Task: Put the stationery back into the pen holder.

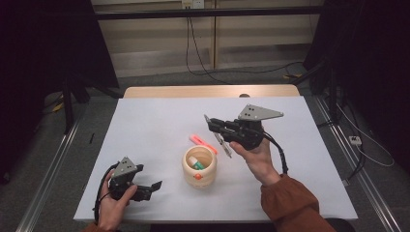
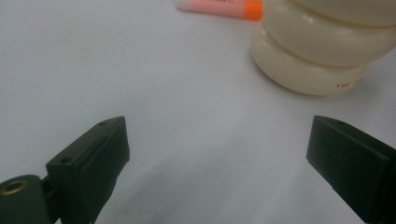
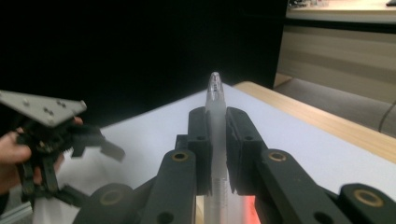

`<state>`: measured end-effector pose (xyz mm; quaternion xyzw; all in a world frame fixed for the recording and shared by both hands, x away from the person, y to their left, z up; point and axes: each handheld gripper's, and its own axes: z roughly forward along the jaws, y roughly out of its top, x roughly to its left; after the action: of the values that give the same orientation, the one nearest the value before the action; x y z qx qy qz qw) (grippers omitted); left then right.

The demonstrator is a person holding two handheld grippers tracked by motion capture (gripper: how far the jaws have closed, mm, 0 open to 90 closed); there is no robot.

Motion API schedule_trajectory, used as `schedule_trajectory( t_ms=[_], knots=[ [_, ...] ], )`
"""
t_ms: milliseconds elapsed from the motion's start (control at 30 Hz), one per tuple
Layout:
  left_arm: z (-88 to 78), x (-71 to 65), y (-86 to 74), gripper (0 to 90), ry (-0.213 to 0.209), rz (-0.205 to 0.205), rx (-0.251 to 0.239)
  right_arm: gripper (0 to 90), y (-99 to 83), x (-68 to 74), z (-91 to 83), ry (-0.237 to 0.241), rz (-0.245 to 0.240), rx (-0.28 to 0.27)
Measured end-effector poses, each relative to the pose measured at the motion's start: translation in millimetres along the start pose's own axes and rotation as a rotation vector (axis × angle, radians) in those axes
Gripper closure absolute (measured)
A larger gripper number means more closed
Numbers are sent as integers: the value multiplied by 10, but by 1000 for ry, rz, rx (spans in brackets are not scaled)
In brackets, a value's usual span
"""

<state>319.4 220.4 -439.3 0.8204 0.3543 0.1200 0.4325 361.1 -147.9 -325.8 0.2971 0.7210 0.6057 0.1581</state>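
My right gripper (image 1: 210, 123) hangs above the table's middle, shut on a translucent pen (image 1: 224, 148) that runs lengthwise between the jaws. In the right gripper view the pen (image 3: 215, 107) sticks out past the right gripper's fingertips (image 3: 215, 122). A cream ribbed holder cup (image 1: 199, 167) stands below and to the left of it, with a green-and-white item inside. A pink highlighter (image 1: 203, 143) with an orange end lies on the table just behind the cup. My left gripper (image 1: 152, 189) rests low at the front left, open, jaws wide (image 2: 224, 137), pointing toward the cup (image 2: 322, 51) and highlighter (image 2: 219, 6).
The white table (image 1: 145, 130) has a wooden strip along its far edge. Dark curtains hang at both sides, and cables run over the floor behind. The left hand and its gripper (image 3: 51, 140) appear at the left of the right gripper view.
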Motion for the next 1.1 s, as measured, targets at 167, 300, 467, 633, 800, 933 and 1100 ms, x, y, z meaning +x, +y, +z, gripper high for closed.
schedule_trajectory(
  t_ms=[167, 300, 467, 633, 800, 933, 1100],
  knots=[
    [-3, 3, 3, 58, 1, 2, 1, 816, 110, 84, 73, 28, -8, -32],
    [-3, 0, 3, 58, -1, 3, 0, 816, 157, 177, 160, 41, -17, -49],
    [-6, 4, 3, 58, 0, 2, 3, 816, 163, 235, 310, 69, -16, -58],
    [-12, 9, -3, 58, 2, -2, 0, 816, 110, 210, 438, 62, -4, -49],
    [-12, 11, -3, 58, 1, 1, 0, 816, -3, 171, 520, 67, 14, -40],
    [-7, 13, -2, 58, 1, 4, 6, 815, -128, 149, 548, 68, 30, -22],
    [-2, 13, -4, 58, 0, 3, 9, 814, -243, 147, 564, 63, 32, 5]
  ],
)
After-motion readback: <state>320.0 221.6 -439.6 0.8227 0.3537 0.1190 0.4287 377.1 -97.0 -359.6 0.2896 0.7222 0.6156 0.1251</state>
